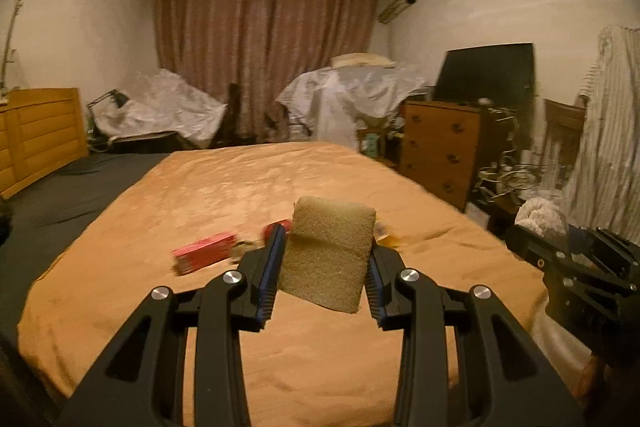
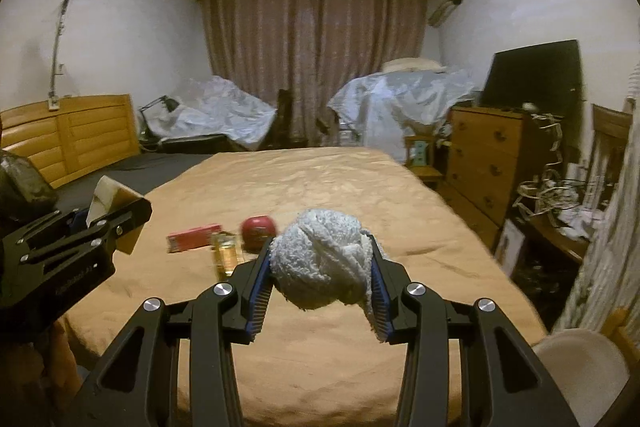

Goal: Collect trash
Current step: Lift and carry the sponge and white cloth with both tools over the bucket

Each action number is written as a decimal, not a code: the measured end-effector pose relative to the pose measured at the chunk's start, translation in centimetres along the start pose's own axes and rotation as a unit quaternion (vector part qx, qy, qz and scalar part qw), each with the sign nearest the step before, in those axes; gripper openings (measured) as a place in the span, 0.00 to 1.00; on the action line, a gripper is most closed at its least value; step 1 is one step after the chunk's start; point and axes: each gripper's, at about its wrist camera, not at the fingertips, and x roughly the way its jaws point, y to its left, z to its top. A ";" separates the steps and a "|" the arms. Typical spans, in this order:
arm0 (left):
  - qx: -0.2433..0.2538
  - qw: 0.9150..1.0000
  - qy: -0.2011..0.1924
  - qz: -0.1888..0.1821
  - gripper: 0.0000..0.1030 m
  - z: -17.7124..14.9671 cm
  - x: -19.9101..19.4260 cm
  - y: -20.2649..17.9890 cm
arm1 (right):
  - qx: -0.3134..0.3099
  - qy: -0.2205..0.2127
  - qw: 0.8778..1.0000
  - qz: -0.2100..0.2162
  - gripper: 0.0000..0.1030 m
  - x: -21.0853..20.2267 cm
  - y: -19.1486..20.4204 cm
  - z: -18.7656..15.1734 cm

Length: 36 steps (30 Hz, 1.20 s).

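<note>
left gripper clamps a tan sponge, right gripper pinches a white balled cloth — both raised over the bed's near edge, red box mid-bed.

open bedspread ahead, red box, bottle, red ball blocking near-left

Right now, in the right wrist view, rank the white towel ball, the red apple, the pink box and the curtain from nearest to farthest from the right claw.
1. White towel ball: gripped in the right claw.
2. Red apple: just beyond, slightly left, on the bed.
3. Pink box: farther left on the bed.
4. Curtain: far wall.
</note>
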 end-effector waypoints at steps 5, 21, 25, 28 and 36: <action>0.013 0.998 0.003 -0.053 0.34 0.8 1.0 -4.7 | 0.007 -0.001 0.999 -0.051 0.43 -3.7 -5.5 0.4; 0.075 0.969 0.065 -0.226 0.34 -0.8 2.9 -21.2 | 0.051 0.074 0.981 -0.172 0.43 -12.8 -25.2 -1.9; 0.092 0.955 0.098 -0.265 0.34 -2.0 3.6 -24.8 | 0.075 0.114 0.975 -0.176 0.43 -12.9 -29.8 -3.1; 0.100 0.944 0.125 -0.289 0.34 -3.0 4.2 -26.7 | 0.102 0.147 0.970 -0.166 0.43 -12.8 -32.7 -4.4; 0.109 0.917 0.200 -0.328 0.34 -5.8 7.0 -30.2 | 0.150 0.245 0.950 -0.121 0.43 -9.5 -36.7 -8.2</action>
